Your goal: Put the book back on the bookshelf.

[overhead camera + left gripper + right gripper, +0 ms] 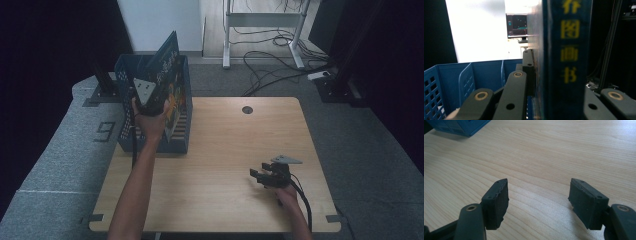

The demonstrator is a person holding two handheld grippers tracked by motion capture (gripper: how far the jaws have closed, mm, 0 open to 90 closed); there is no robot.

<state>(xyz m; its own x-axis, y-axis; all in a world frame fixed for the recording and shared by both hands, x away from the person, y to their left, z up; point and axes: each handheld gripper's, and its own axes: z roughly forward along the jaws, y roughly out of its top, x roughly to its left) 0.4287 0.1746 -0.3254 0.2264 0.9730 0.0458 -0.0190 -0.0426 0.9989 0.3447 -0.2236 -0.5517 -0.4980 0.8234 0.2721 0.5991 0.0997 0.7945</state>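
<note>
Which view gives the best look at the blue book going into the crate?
The high view: the blue book shows whole, tilted over the blue crate, clamped by the left tool. The left gripper view gives its spine close up, with yellow characters, between the jaws. The right gripper view has bare table and a crate corner.

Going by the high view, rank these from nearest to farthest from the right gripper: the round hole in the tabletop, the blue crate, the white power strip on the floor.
From the right gripper, low on the table's right:
1. Round hole, up the table near its far edge.
2. Blue crate, at the table's left, where the left gripper holds a book.
3. White power strip, on the floor beyond the table's far right corner.
</note>
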